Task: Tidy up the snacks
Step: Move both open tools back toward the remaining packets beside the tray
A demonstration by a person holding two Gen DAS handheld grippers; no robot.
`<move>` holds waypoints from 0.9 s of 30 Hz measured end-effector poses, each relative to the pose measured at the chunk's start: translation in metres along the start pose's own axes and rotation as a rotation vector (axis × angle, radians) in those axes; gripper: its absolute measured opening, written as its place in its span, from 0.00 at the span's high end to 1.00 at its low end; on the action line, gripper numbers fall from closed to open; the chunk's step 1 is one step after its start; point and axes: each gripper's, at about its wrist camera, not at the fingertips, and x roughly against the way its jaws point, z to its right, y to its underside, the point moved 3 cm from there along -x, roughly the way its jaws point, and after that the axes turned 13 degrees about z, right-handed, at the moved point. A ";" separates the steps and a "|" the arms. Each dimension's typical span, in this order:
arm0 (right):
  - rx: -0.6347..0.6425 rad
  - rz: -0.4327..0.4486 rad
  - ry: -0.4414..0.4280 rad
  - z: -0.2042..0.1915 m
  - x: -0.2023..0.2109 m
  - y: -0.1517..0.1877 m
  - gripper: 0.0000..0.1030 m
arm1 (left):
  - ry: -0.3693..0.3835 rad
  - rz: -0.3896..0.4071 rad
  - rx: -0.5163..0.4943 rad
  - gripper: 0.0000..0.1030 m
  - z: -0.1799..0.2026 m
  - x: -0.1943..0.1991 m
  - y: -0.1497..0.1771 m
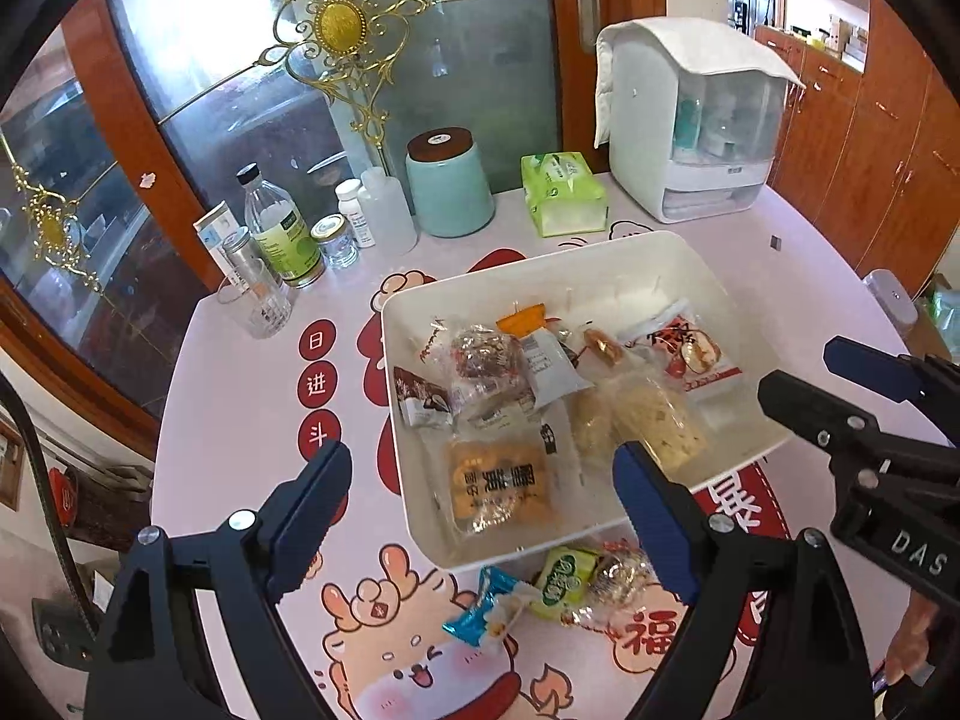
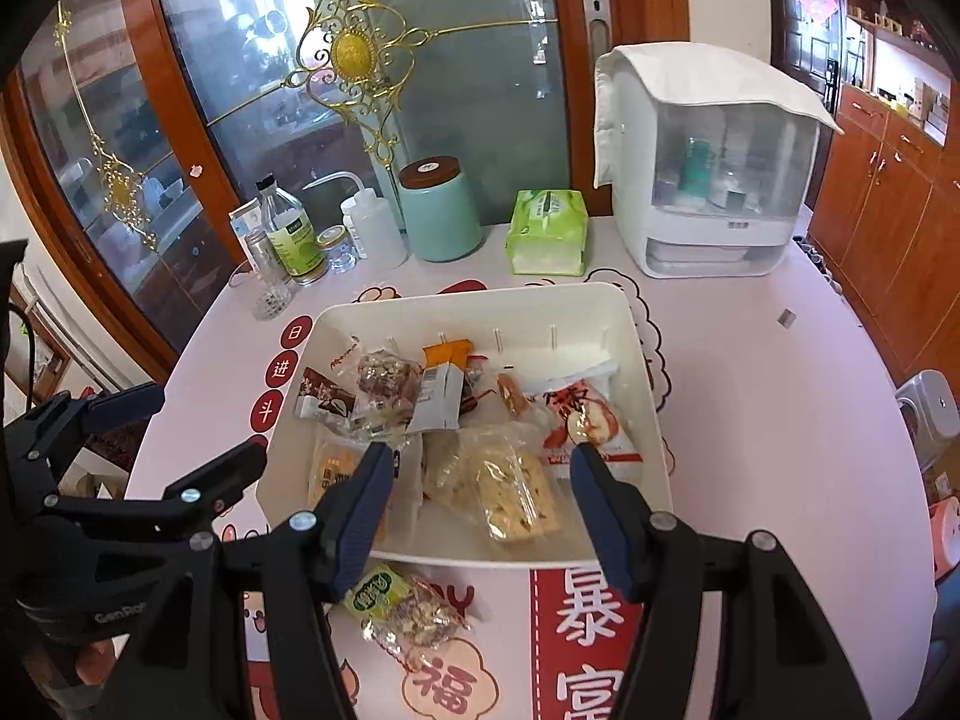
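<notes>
A white bin (image 1: 600, 252) (image 2: 468, 294) stands mid-table and holds several wrapped snacks, among them a red-and-white apple packet (image 2: 591, 420) and a clear bag of pale biscuits (image 2: 510, 492). In front of the bin, on the tablecloth, lie a blue packet (image 1: 486, 606), a green packet (image 1: 564, 582) (image 2: 375, 594) and a foil-wrapped candy (image 1: 618, 582) (image 2: 420, 624). My left gripper (image 1: 486, 504) (image 2: 180, 429) hovers open over the bin's near left corner, holding nothing. Over the bin's near edge my right gripper (image 2: 480, 474) (image 1: 810, 372) is open and holds nothing.
Along the table's far edge stand a teal canister (image 1: 450, 186), a green tissue pack (image 1: 561, 192), a cloth-draped white appliance (image 1: 702, 138), several bottles (image 1: 282, 228) and a glass cup (image 1: 258, 300). A glass-doored wooden cabinet (image 1: 336, 30) rises behind them.
</notes>
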 end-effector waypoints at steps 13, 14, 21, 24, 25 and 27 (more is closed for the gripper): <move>0.014 0.004 -0.035 0.012 0.023 0.027 0.40 | -0.016 -0.005 0.063 0.14 -0.014 0.026 0.035; 0.014 0.001 -0.040 0.013 0.023 0.029 0.40 | -0.018 -0.009 0.068 0.14 -0.016 0.026 0.039; -0.003 -0.073 -0.075 0.016 0.011 0.059 0.40 | -0.048 -0.041 0.055 0.14 -0.028 0.017 0.070; -0.008 -0.106 -0.088 0.013 0.005 0.072 0.40 | -0.053 -0.065 0.027 0.14 -0.028 0.010 0.087; -0.013 -0.118 -0.093 0.012 0.002 0.076 0.40 | -0.053 -0.073 0.018 0.14 -0.029 0.007 0.092; -0.029 -0.145 -0.102 0.010 -0.004 0.086 0.40 | -0.048 -0.094 -0.001 0.14 -0.028 0.000 0.104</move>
